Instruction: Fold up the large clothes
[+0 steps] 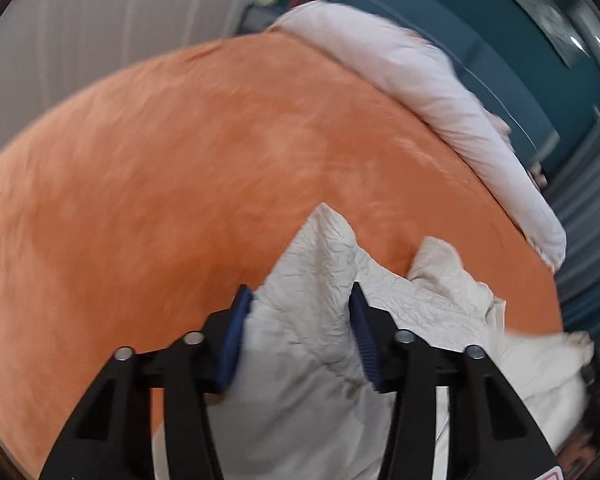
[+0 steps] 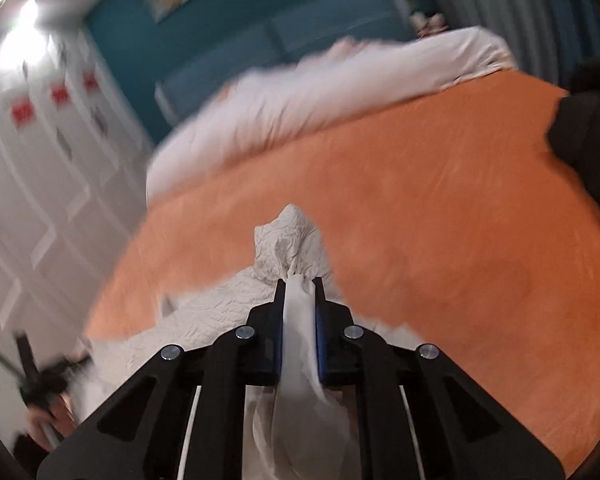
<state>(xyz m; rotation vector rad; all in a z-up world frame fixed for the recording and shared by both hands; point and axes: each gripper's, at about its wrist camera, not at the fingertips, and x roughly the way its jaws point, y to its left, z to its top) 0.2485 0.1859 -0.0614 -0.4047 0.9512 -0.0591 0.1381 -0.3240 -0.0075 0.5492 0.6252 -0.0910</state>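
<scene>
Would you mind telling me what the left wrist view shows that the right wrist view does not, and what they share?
Only the left wrist view shows the left hand-held gripper with its jaws spread wide, the crinkled white garment lying between them, and pale curtains.

Only the right wrist view shows the right hand-held gripper shut on a bunched fold of that garment, plus white wardrobe doors bearing red decorations.

Both show the orange bed cover, the pale rolled duvet and the teal wall.

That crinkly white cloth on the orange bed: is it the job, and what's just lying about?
Part of the job:
- white cloth
- left claw, fingers apart around the cloth
- right claw, pinching the cloth

Just lying about:
- orange bedcover
- pale rolled duvet
- white wardrobe
</scene>
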